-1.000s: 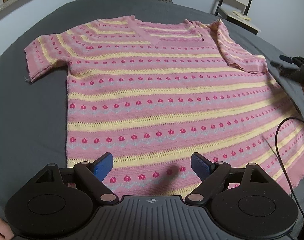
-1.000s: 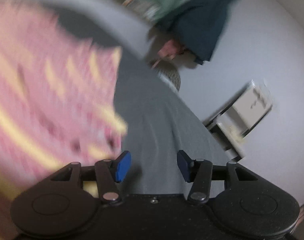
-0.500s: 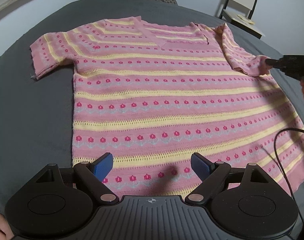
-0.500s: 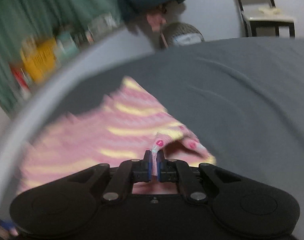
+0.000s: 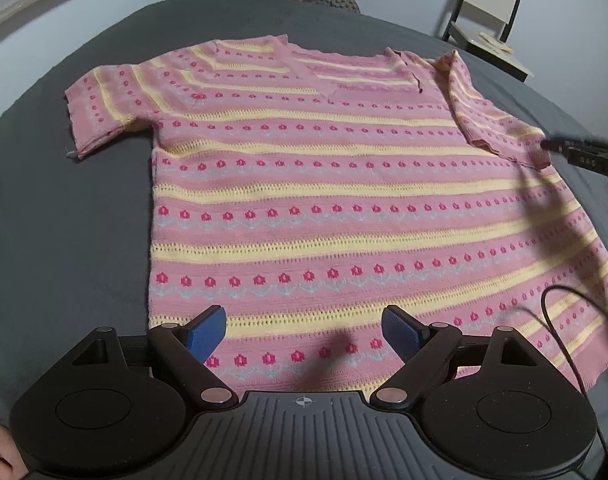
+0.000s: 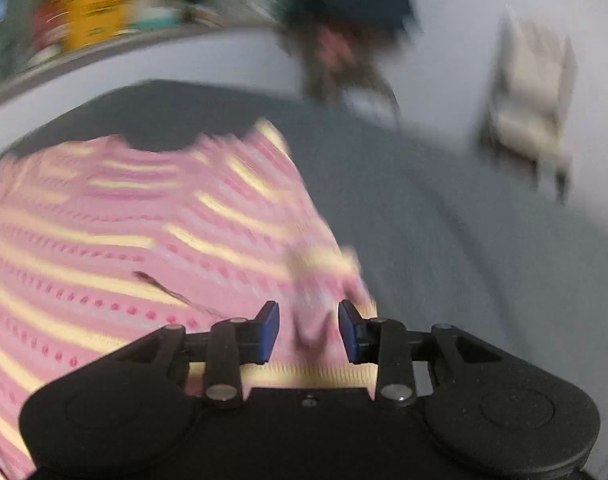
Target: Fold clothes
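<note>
Fingers (image 5: 206, 330) of left gripper (image 5: 304, 330): spread wide, empty, low over the hem. Right gripper (image 6: 309, 330): fingers parted, sleeve edge (image 6: 310, 320) lying loose between them, not pinched; view blurred. Sweater (image 5: 324, 200): pink knit, flat and face up on grey table (image 5: 64, 208), right sleeve folded inward. Soft, light, stretchy; likely best taken at hem corners or sleeve edges. Beyond: chair (image 5: 492, 12).

Pink striped sweater (image 5: 324, 208), seemingly flat
</note>
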`<state>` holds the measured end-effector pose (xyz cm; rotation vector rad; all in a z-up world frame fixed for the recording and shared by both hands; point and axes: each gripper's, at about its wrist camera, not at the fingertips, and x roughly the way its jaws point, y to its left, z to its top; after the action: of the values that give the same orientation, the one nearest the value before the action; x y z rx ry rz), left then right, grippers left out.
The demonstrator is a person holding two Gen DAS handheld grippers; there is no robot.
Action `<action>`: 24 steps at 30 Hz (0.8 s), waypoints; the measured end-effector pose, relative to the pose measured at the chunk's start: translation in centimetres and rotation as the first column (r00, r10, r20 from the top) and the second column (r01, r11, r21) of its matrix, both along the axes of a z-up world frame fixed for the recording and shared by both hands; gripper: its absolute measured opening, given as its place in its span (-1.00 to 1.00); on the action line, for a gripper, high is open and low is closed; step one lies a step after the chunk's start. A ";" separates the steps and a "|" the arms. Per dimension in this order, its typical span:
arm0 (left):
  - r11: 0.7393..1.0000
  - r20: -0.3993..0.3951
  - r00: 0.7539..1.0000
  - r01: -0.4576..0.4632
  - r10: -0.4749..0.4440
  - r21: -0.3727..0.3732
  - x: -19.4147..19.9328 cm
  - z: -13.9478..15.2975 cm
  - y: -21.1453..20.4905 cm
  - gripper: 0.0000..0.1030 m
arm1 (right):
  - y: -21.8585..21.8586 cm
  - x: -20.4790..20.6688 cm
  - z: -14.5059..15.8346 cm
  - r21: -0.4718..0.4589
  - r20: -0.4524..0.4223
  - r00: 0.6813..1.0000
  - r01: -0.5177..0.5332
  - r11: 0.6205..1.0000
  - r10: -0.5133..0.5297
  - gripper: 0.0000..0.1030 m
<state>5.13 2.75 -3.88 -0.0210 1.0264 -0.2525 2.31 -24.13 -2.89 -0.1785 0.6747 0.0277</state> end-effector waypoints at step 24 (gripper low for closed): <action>1.000 0.015 1.000 0.019 -0.018 -0.010 -0.3 0.2 -0.1 0.67 | 6.5 9.1 -2.7 0.374 -0.111 0.994 0.031 0.927 0.011 -0.39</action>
<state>4.82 2.68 -3.67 -0.0187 1.0106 -0.2742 11.37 -17.64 -5.56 0.1978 0.7689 0.1571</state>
